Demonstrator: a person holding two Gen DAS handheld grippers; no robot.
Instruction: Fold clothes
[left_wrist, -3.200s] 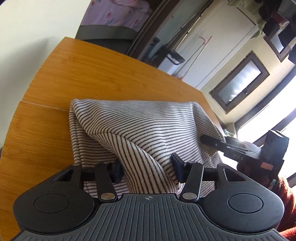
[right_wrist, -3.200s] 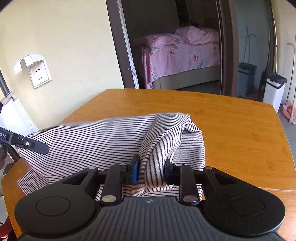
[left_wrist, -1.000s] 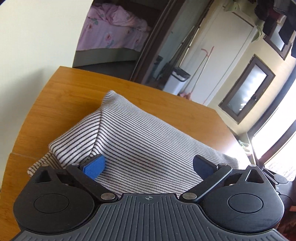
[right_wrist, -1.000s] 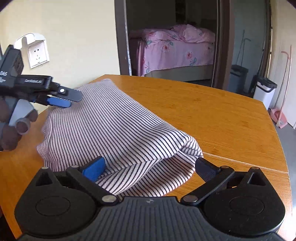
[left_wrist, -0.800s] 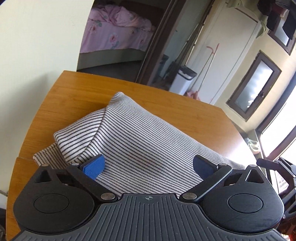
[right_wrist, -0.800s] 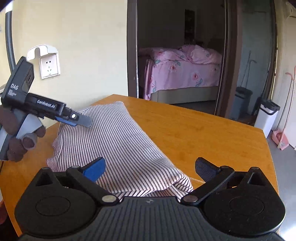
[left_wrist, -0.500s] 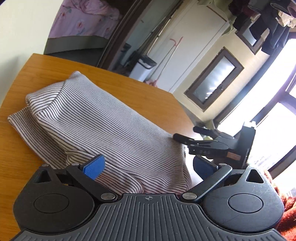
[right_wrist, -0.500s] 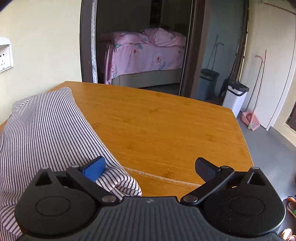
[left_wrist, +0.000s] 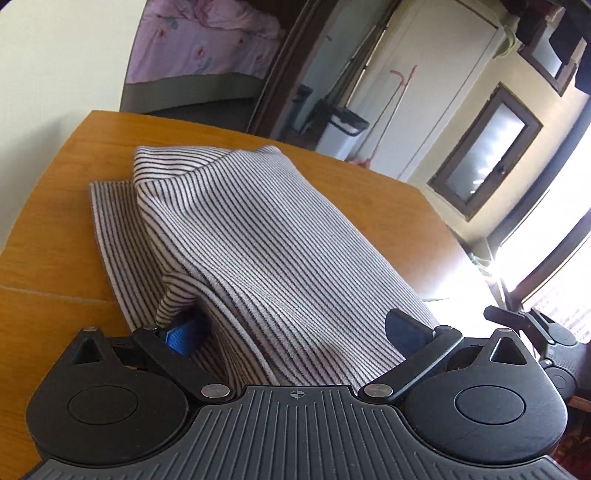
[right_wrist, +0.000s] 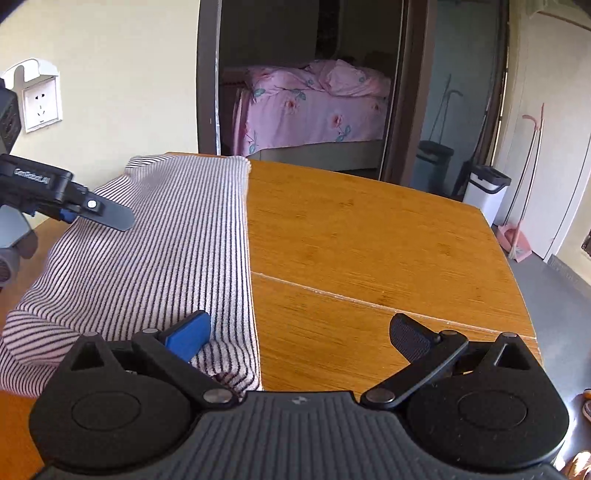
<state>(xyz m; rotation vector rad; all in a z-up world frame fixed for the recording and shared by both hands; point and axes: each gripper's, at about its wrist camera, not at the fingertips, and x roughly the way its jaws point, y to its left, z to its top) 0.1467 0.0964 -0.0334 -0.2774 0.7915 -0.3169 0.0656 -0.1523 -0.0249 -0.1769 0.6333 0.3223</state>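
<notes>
Striped garment (left_wrist: 266, 243), folded, lying flat on wooden surface (right_wrist: 369, 251) toward its left part, one straight edge running along the middle. Left gripper (left_wrist: 295, 334): fingers spread wide over near end of garment, blue left pad tucked under a fabric fold. Right gripper (right_wrist: 299, 338): fingers spread, straddling garment's right edge, gripping nothing. Pink bed (right_wrist: 314, 99) visible through doorway beyond.

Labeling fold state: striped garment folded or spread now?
Folded. The striped garment lies doubled on the table, layered edges showing; both grippers open.
</notes>
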